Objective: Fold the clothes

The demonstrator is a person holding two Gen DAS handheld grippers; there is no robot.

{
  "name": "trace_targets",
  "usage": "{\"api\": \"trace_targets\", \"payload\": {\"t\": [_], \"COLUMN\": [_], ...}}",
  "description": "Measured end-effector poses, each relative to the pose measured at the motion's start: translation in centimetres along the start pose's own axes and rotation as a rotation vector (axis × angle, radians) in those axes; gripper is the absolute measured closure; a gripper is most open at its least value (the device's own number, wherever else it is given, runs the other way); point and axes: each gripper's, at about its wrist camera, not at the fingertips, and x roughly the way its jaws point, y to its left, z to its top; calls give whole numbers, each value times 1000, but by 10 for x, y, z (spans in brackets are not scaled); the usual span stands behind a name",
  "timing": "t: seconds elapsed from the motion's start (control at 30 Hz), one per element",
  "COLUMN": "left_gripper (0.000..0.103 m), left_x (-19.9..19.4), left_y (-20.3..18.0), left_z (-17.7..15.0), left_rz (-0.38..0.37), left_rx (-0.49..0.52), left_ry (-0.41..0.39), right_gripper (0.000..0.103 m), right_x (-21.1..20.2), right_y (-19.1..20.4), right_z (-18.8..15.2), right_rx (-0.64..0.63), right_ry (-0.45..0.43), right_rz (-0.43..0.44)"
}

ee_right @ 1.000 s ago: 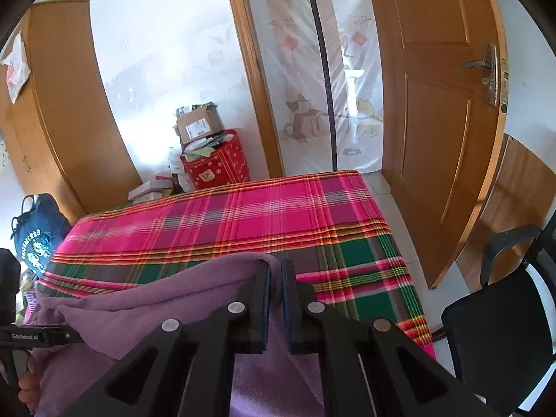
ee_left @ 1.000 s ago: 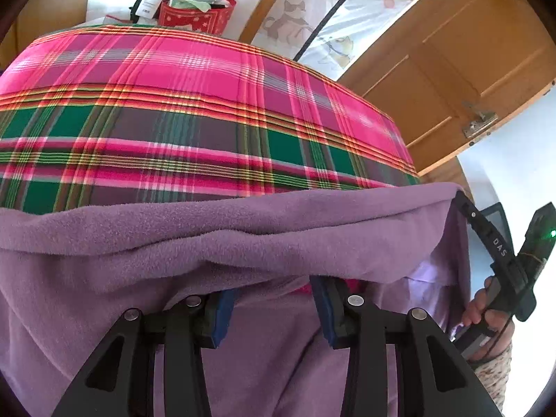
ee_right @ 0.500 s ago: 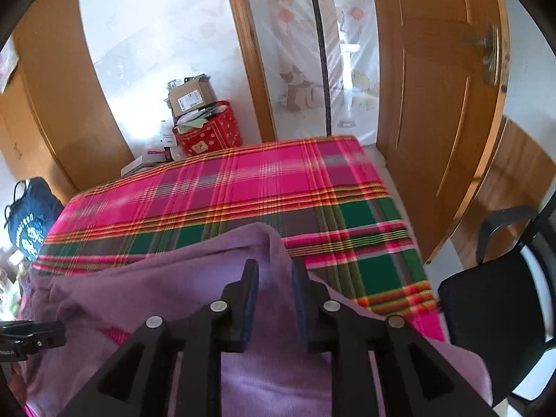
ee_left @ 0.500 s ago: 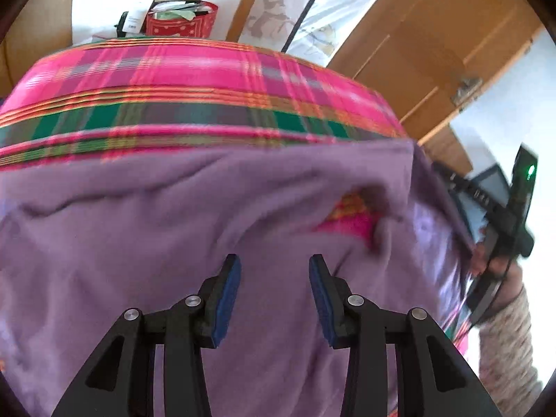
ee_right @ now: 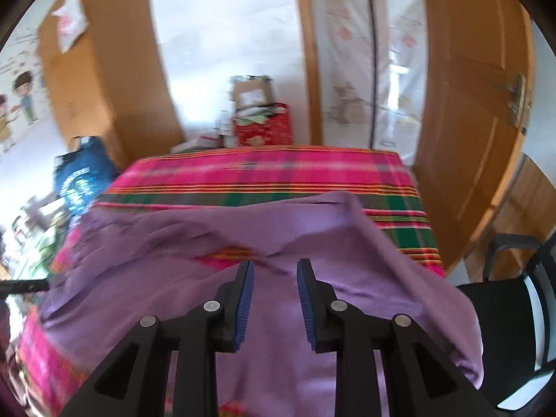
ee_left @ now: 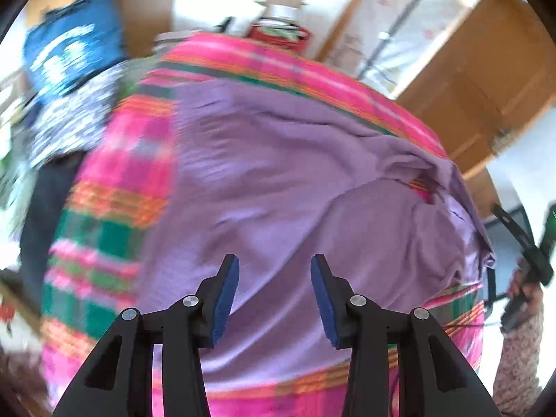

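Daylight fills both views, strongest from the glazed doorway (ee_right: 389,69) at one o'clock, where the panes wash out to near white. The left wrist view is smeared by motion blur, worst from eight to eleven o'clock, where the plaid tablecloth (ee_left: 114,187) streaks. The right wrist view is softer but readable. Fisheye bending curves the door frames, and dark vignetting rings every corner.

Purple fleece garment (ee_left: 278,180): soft, matte, single colour; lies spread and rumpled across the near half of the surface (ee_right: 264,173); far edge runs roughly parallel to the surface's far edge; right portion overhangs the right edge; one fold gap near the middle exposes the plaid cover beneath; creases throughout.
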Motion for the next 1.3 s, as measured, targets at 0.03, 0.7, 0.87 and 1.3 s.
{"api": "trace_targets", "payload": {"t": [0.03, 0.7, 0.87, 1.3], "left_gripper": [58, 54, 52, 52], "left_x": [-5, -2, 2, 7], "left_y": [10, 94, 93, 96], "left_z": [-6, -69, -64, -57], "left_rz": [19, -24, -77, -134], "left_rx": [-16, -269, -310, -367], "left_ry": [2, 6, -5, -40], "right_gripper": [77, 62, 62, 62], "right_x": [-9, 18, 36, 61], "right_y": [6, 207, 238, 264], "right_z": [-2, -125, -135, -146], "right_rx": [-16, -449, -511, -542], "right_ry": [-3, 170, 191, 235], "right_rz": [19, 240, 260, 307]}}
